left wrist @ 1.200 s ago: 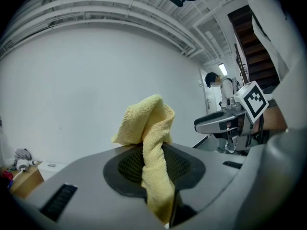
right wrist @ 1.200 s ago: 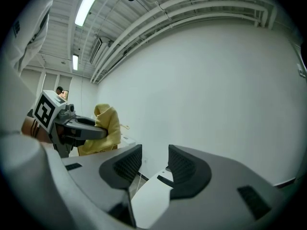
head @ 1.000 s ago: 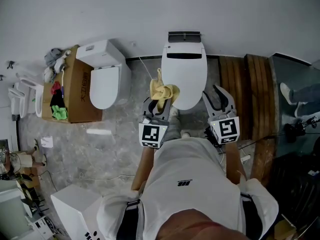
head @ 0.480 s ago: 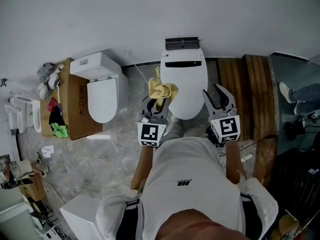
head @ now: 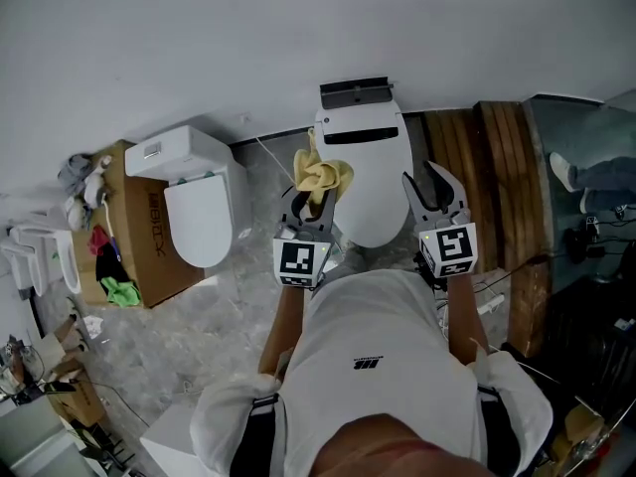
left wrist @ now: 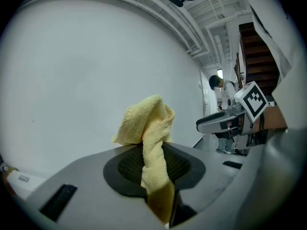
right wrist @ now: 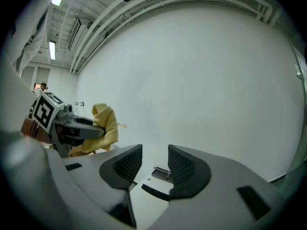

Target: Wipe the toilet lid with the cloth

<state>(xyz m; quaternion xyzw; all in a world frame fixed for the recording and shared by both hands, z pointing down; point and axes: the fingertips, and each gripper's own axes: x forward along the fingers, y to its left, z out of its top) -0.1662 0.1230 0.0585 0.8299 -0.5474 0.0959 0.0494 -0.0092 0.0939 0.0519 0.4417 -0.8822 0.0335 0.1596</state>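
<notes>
Between the left gripper (left wrist: 154,163) fingers (left wrist: 125,169), the cloth (left wrist: 149,128) sits pinched, bunching upward.

A white wall (head: 199,38) meets grey mottled floor (head: 199,336), wooden planks (head: 497,197) right, cardboard box (head: 149,227) left.

No text here is legible. The cardboard box (head: 149,229), well left of the left claw (head: 313,195), has dark print on its side, too small to read, and the small dark logo (head: 366,364) on the person's white shirt (head: 378,316), behind both claws, is also unreadable. The marker cubes on the left claw (head: 301,260) and right claw (head: 453,248) carry black-and-white square patterns only, no characters.
</notes>
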